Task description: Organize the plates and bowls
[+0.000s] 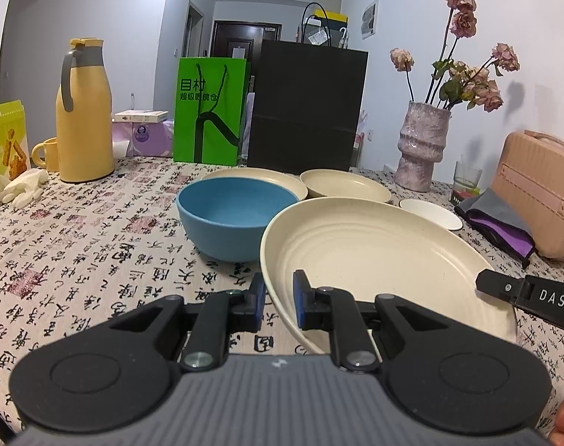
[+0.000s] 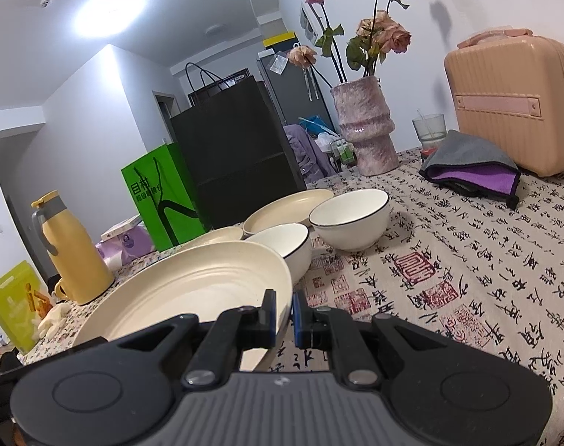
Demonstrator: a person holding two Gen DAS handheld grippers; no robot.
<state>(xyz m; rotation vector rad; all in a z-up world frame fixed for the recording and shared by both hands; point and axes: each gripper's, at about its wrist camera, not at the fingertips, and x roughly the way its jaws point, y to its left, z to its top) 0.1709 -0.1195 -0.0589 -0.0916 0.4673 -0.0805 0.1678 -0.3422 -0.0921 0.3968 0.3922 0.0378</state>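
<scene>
Above patterned tablecloth (image 1: 77, 245): cream plate (image 1: 371, 256) tilted, round; left gripper (image 1: 278, 297) and right gripper (image 2: 284, 316) fingers clamp opposite rims.

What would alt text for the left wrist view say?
The left gripper has its jaws shut on the near rim of a large cream plate, while the right gripper holds the opposite rim. Behind sit a blue bowl, more cream plates, a yellow jug and a vase.
</scene>
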